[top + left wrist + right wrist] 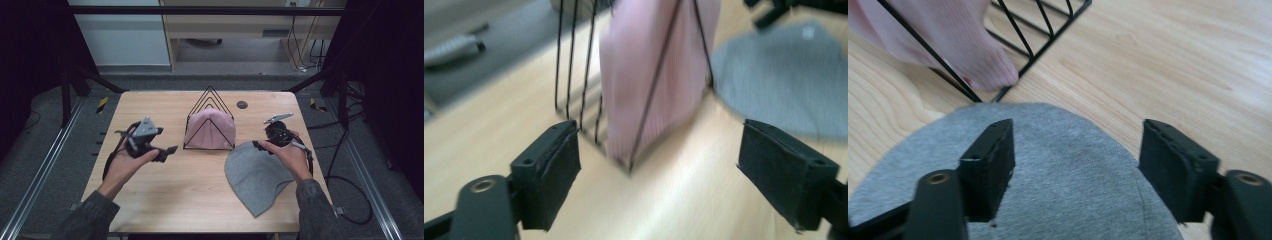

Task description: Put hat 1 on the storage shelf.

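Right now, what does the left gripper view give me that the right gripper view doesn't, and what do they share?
Left gripper view: the wire rack seen side-on with its row of upright wires, the pink hat standing in it, and the other claw at the far edge of the grey hat. Its own left claw is open above bare table.

Right gripper view: the open right claw hovering directly over the grey hat, and the rack's flat base wires on the table.

Both: rack, pink hat, grey hat, wooden tabletop.
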